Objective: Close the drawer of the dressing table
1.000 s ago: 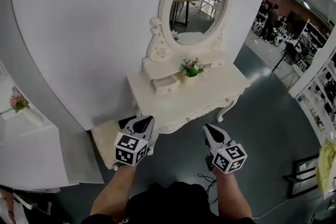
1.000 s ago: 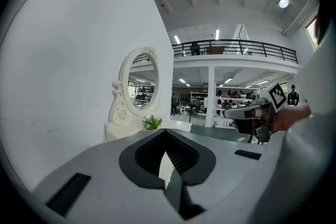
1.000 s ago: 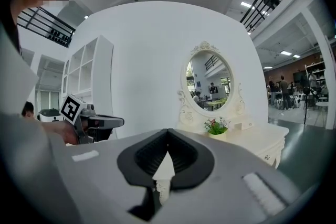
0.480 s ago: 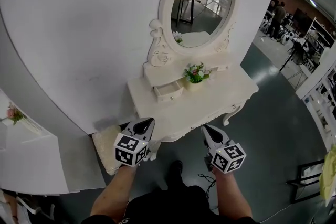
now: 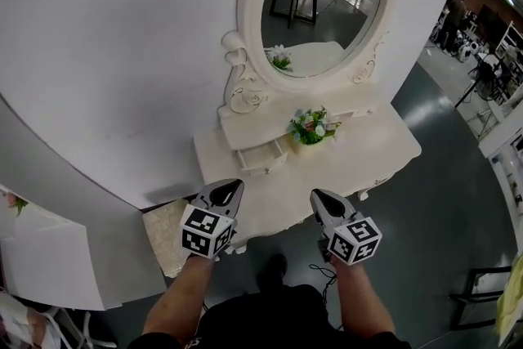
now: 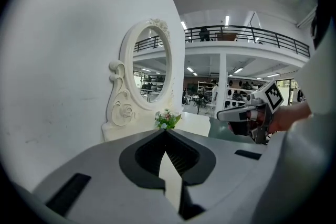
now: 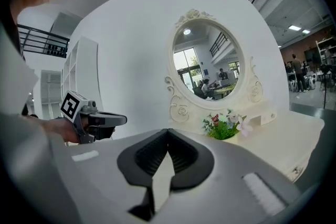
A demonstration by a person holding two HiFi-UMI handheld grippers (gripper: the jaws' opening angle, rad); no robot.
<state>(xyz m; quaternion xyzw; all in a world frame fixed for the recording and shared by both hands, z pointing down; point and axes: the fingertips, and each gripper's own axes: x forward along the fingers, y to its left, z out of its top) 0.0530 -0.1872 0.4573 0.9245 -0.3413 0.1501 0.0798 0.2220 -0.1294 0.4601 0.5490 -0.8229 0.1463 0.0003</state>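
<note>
While both tools are held out side by side, head view count: one white bench [image 5: 359, 159], one oval mirror [image 5: 323, 0] on its back, one small drawer [image 5: 263, 157], one flower pot [image 5: 310, 127], two tools, one marker cube on each. Drawer sits under the raised shelf, just left of the flower pot, and stands pulled out over the bench top. Left tool [image 5: 231, 185] lines up with the bench's front-left corner, tip near the drawer but apart from it. Right tool [image 5: 316, 194] runs parallel at the front edge, well apart from the drawer. Left forearm [image 5: 176, 298] and right forearm [image 5: 359, 298] reach straight out from the body. One cream cushioned seat [image 5: 163, 234] sits on the floor by the bench's left end.

Left gripper view: left tool's jaws pressed together at the tip, empty. It points roughly level at the flower pot, mirror up and left. Right tool shows at right, held level, cube [image 6: 273, 96] on top, a hand [image 6: 287, 115] round the grip.

Right gripper view: right tool's jaws pressed together, empty. Tip points just left of the flower pot, mirror above. Left tool shows at left, level, its cube facing the camera.
</note>
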